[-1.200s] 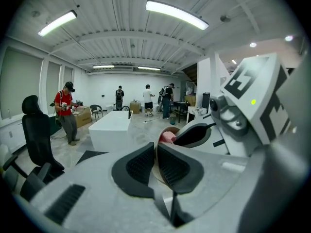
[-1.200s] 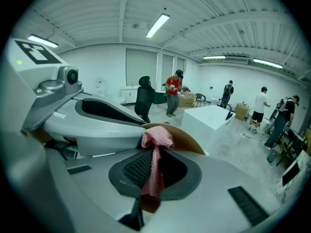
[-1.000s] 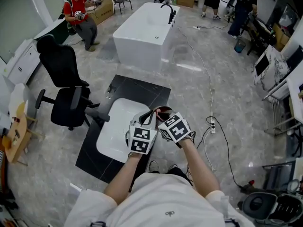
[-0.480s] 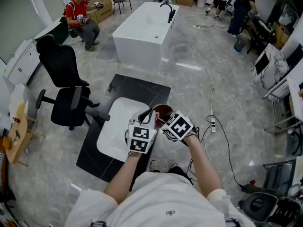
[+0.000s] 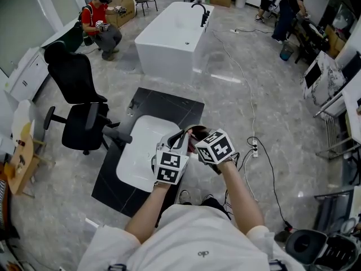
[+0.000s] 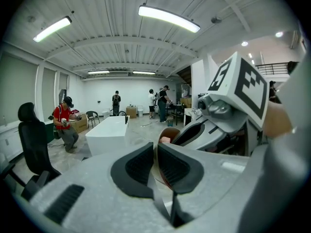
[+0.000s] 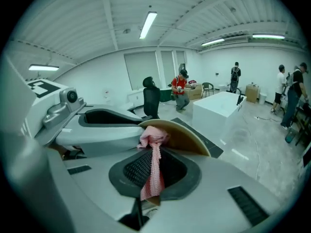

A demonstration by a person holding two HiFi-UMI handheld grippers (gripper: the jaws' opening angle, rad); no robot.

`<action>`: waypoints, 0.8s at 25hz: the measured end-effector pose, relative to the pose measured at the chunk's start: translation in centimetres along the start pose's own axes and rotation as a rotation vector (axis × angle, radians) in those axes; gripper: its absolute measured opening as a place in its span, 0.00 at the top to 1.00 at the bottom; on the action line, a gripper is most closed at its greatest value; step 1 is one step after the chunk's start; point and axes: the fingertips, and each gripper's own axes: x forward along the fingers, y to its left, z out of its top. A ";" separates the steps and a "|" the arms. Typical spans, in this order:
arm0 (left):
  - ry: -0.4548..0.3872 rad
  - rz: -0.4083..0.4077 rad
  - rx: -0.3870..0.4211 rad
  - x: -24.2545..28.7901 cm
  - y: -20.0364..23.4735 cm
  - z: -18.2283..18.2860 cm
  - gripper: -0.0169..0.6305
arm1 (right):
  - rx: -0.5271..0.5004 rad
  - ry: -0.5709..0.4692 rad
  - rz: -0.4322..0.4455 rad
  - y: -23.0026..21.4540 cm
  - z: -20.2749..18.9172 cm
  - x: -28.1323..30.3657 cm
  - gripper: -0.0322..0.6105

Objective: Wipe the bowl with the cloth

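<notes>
While left claw grips it, round bowl, knitted pink cloth

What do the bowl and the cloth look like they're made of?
The bowl looks like wood or brown plastic: smooth, matte tan wall, thin rim; can't tell which. The cloth is soft pink fabric: fine textured weave, bunched and hanging limp.

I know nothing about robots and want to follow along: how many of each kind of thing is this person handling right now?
grippers: 2 (left gripper, jaws on the bowl's rim; right gripper, jaws on the cloth)
bowl: 1
cloth: 1
total: 4
</notes>
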 end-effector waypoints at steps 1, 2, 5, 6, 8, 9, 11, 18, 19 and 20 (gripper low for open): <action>0.000 0.001 0.000 -0.1 0.1 0.0 0.93 | 0.030 -0.025 -0.011 -0.3 0.3 -0.1 0.91; -0.001 0.002 0.000 -0.1 0.2 0.1 0.93 | 0.065 -0.052 -0.020 -0.5 0.6 -0.3 0.91; -0.007 0.010 -0.003 -0.2 0.6 0.3 0.93 | 0.190 -0.138 -0.033 -1.3 1.4 -0.9 0.91; -0.011 0.013 -0.005 -0.3 0.7 0.4 0.93 | 0.236 -0.168 -0.034 -1.5 1.7 -1.1 0.91; -0.016 0.023 -0.008 -0.3 1.0 0.4 0.93 | 0.318 -0.221 -0.042 -1.9 1.9 -1.6 0.91; -0.018 0.029 -0.011 -0.3 1.2 0.4 0.93 | 0.350 -0.243 -0.052 -2.1 1.9 -1.8 0.91; -0.020 0.037 -0.018 -0.3 1.5 0.2 0.93 | 0.389 -0.268 -0.081 -2.4 1.7 -2.1 0.91; -0.021 0.033 -0.025 -0.5 1.9 0.3 0.93 | 0.389 -0.284 -0.099 -2.2 2.2 -2.1 0.91; -0.024 0.026 -0.022 -0.4 1.7 0.4 0.93 | 0.373 -0.276 -0.092 -2.1 2.3 -1.9 0.91; -0.028 0.020 -0.018 -0.4 1.6 0.5 0.93 | 0.349 -0.263 -0.084 -1.9 2.2 -1.8 0.91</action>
